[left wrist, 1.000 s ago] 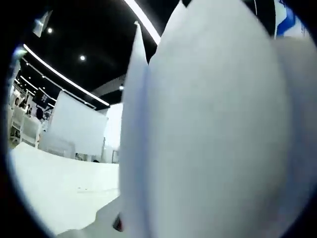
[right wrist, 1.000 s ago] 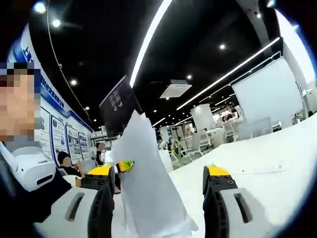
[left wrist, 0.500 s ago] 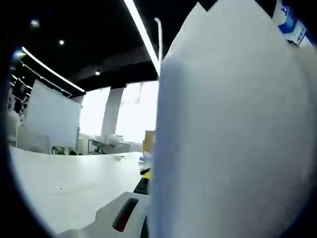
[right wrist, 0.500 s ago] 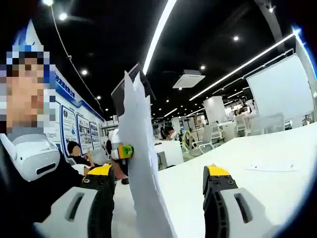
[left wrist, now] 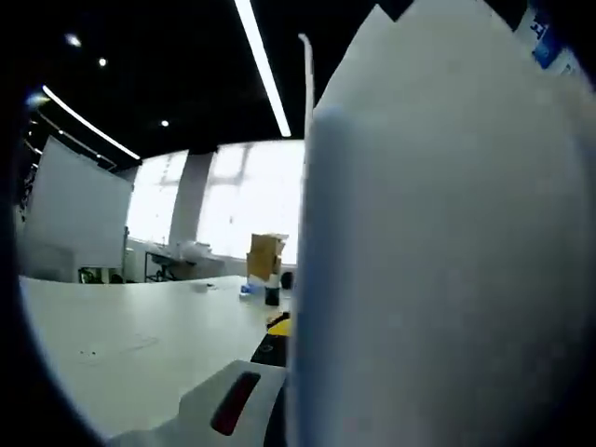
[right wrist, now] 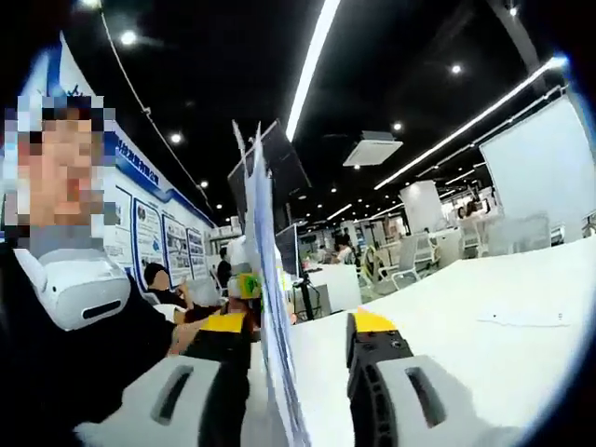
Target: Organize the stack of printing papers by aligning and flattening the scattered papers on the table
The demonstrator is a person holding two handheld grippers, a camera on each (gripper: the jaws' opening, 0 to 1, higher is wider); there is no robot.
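The stack of papers [right wrist: 270, 307] stands upright on edge between the jaws of the right hand-held gripper [right wrist: 289, 358], seen almost edge-on in the right gripper view as a thin white band rising well above the yellow-tipped jaws; the jaws stand close on either side of it, though whether they actually pinch it I cannot tell. In the left gripper view the same sheets [left wrist: 438, 261] show broad face on, so near the camera that they hide most of the left hand-held gripper [left wrist: 270, 372], whose state I cannot tell. Holding the stack vertical above the white bench [right wrist: 466, 345] looks like the squaring-up step: tapped on its lower edge, the sheets could slide level with one another. One loose sheet [right wrist: 524, 318] lies flat on the bench well off to the side, probably yet to be gathered.
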